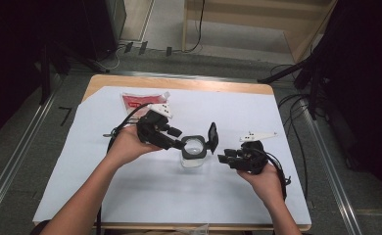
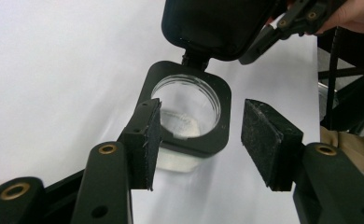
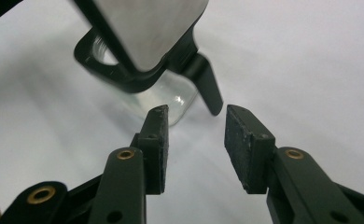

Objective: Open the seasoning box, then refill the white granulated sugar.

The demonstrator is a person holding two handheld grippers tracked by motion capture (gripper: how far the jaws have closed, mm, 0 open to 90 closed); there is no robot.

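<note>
Standing at the frame's center, the glass jar (image 1: 194, 152) with its flip lid (image 1: 212, 137) up sits between 2 parted, empty grippers, the left gripper (image 1: 178, 141) nearer than the right gripper (image 1: 223, 158).

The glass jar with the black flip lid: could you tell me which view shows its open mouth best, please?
The left gripper view: it looks straight into the jar, lid swung up, between that gripper's parted pads. The right gripper view shows the jar from the side, under the lid's pale blurred face. The high view shows it small, between both grippers.
</note>
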